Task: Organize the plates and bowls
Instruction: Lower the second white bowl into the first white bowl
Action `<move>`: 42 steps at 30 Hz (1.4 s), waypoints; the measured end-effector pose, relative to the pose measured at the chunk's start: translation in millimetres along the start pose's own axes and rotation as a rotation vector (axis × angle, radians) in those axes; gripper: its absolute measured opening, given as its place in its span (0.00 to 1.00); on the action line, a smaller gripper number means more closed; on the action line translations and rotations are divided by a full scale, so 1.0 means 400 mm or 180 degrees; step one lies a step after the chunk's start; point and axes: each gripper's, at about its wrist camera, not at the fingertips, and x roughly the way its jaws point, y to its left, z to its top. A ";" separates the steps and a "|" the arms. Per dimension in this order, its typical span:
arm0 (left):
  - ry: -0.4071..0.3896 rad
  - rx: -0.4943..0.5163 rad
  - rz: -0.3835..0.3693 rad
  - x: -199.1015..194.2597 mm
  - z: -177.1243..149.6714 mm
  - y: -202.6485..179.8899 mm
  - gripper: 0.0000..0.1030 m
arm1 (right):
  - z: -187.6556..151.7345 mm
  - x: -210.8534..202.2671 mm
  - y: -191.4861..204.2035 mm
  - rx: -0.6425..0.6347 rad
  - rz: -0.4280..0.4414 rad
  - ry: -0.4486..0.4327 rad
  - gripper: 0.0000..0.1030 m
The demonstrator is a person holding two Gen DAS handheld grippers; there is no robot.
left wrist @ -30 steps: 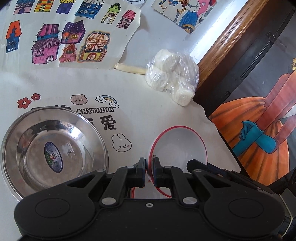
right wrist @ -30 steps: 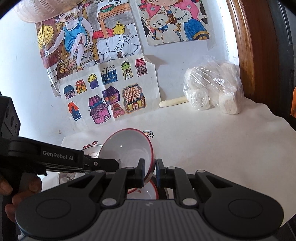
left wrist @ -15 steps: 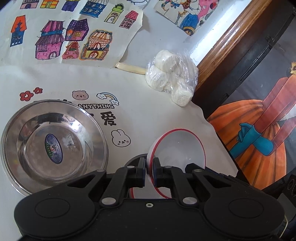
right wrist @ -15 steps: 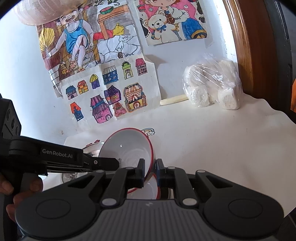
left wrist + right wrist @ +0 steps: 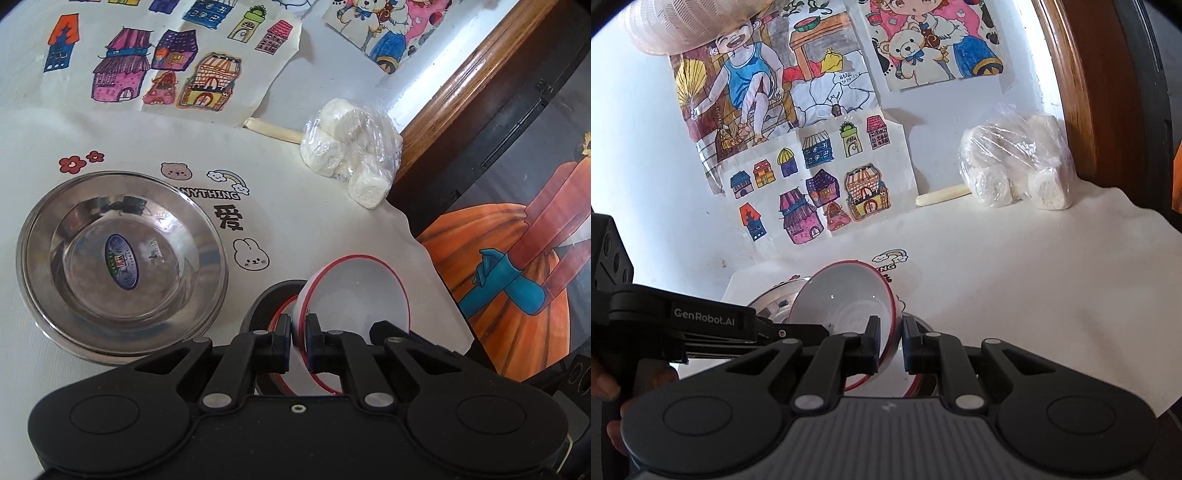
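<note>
Left gripper (image 5: 298,334) clamped on tilted white bowl's (image 5: 364,291) rim, right gripper (image 5: 891,341) gripping the same bowl's rim, steel plate (image 5: 122,258) left of left gripper

A white bowl (image 5: 354,295) is pinched at its red rim by the left gripper (image 5: 298,338), perhaps above another bowl, beside a steel plate (image 5: 122,262).

Home: children's drawings (image 5: 812,192) above clothed table (image 5: 314,229)
</note>
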 end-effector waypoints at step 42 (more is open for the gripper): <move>-0.0161 0.0394 0.0269 -0.003 -0.038 -0.029 0.15 | -0.045 0.000 -0.044 0.0399 0.0014 0.0008 0.16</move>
